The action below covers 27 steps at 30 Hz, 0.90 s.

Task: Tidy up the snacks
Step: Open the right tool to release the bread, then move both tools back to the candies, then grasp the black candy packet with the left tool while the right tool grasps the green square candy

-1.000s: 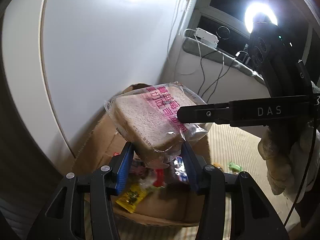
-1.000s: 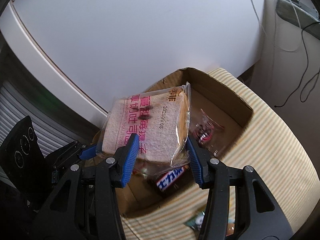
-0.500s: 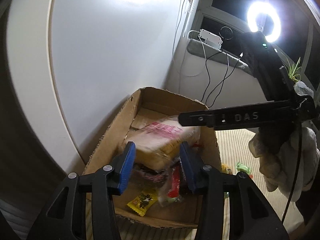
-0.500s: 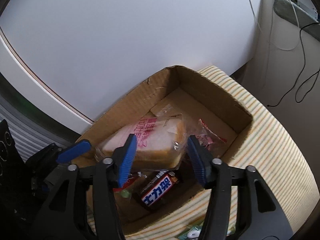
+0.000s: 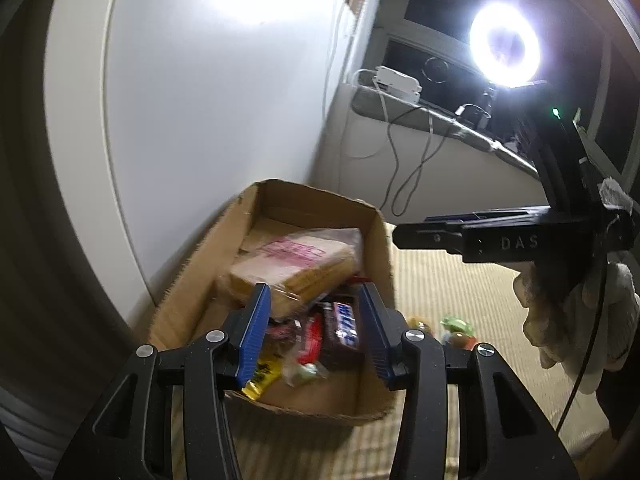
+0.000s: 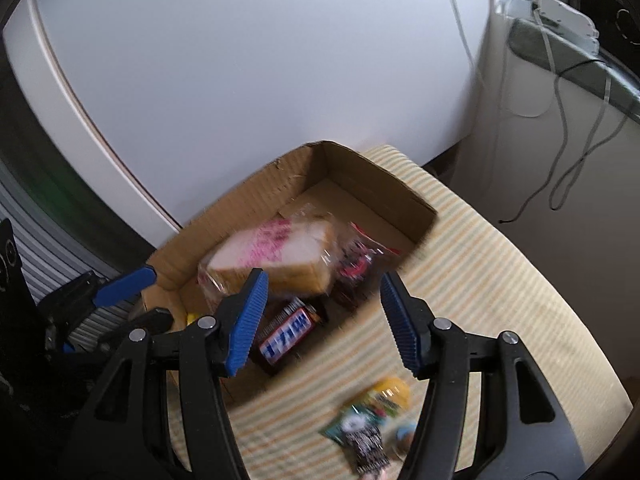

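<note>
Bread pack (image 6: 276, 252), one, in one box (image 6: 372, 188)

A cardboard box (image 6: 404, 194) sits on a striped cloth surface (image 6: 500, 280), close against a wall panel (image 6: 240, 60) behind it. Inside the box, a bagged bread slice (image 6: 276, 250) lies on top of the other snacks, toward the wall side. A chocolate bar (image 6: 288, 332) lies in the box's near end, just below the bread in the right wrist view. A clear wrapped snack (image 6: 356, 264) rests beside the bread, against the box's right wall. Several small snack packets (image 6: 372, 420) lie on the cloth outside the box, to its right and nearer the camera. A window ledge (image 5: 440, 120) stands behind the surface and carries a power strip (image 5: 398, 80), with cables hanging below.
</note>
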{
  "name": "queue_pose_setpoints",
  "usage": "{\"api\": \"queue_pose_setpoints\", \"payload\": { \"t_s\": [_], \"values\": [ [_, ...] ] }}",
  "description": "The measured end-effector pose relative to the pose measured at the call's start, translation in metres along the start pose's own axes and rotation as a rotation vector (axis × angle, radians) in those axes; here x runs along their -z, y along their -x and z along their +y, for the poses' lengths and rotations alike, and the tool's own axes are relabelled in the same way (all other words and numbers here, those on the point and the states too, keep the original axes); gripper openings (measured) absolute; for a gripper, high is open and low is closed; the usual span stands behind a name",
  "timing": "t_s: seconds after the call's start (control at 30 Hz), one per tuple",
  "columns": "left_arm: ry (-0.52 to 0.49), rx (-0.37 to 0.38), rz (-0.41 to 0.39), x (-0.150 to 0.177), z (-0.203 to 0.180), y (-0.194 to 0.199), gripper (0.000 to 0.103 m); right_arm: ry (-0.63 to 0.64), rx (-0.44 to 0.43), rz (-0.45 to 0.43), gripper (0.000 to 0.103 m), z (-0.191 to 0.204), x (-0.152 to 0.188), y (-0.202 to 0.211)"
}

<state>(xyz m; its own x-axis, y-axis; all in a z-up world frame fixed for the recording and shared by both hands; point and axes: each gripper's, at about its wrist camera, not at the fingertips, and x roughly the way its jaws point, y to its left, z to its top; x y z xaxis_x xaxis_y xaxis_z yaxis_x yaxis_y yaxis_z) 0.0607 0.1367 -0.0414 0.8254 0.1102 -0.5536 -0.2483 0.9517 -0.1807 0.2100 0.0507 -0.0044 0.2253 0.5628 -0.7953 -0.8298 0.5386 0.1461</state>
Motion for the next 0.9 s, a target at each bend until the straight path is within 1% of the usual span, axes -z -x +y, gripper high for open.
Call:
{"api": "queue_pose_setpoints", "payload": {
  "t_s": [0.17,0.2,0.23,0.27,0.33,0.47,0.6,0.67,0.7,0.73,0.77,0.8,0.87,0.9],
  "values": [
    [-0.043,0.026,-0.007,0.009,-0.027,0.01,0.044,-0.005,0.051,-0.048,0.062,-0.016,0.03,0.022],
    [-0.056,0.029,-0.008,0.011,-0.033,0.012,0.044,-0.003,0.062,-0.054,0.065,-0.02,0.037,0.026],
    [-0.064,0.033,-0.008,0.013,-0.037,0.012,0.044,-0.001,0.079,-0.058,0.074,-0.024,0.044,0.03],
    [-0.075,0.04,-0.005,0.016,-0.043,0.014,0.044,0.001,0.105,-0.067,0.076,-0.029,0.052,0.034],
    [-0.084,0.06,0.003,0.021,-0.053,0.015,0.044,0.007,0.144,-0.079,0.076,-0.035,0.062,0.041],
    [-0.102,0.094,0.029,0.035,-0.073,0.013,0.044,0.037,0.203,-0.062,0.076,-0.048,0.084,0.045],
    [-0.107,0.131,0.079,0.048,-0.087,0.003,0.044,0.026,0.185,-0.017,0.076,-0.063,0.102,0.038],
    [-0.118,0.149,0.103,0.054,-0.097,-0.003,0.041,0.003,0.18,0.004,0.076,-0.072,0.109,0.032],
    [-0.122,0.157,0.112,0.056,-0.101,-0.006,0.039,-0.006,0.175,0.009,0.073,-0.074,0.112,0.03],
    [-0.122,0.168,0.124,0.059,-0.105,-0.008,0.036,-0.022,0.162,0.019,0.067,-0.079,0.115,0.027],
    [-0.116,0.186,0.14,0.061,-0.109,-0.012,0.034,-0.039,0.146,0.031,0.065,-0.083,0.117,0.023],
    [-0.11,0.205,0.159,0.063,-0.112,-0.017,0.032,-0.047,0.138,0.037,0.065,-0.086,0.119,0.02],
    [-0.109,0.212,0.183,0.066,-0.116,-0.025,0.03,-0.057,0.13,0.046,0.064,-0.091,0.121,0.015],
    [-0.106,0.216,0.196,0.068,-0.117,-0.03,0.027,-0.065,0.117,0.051,0.064,-0.093,0.121,0.011]
  ]
}}
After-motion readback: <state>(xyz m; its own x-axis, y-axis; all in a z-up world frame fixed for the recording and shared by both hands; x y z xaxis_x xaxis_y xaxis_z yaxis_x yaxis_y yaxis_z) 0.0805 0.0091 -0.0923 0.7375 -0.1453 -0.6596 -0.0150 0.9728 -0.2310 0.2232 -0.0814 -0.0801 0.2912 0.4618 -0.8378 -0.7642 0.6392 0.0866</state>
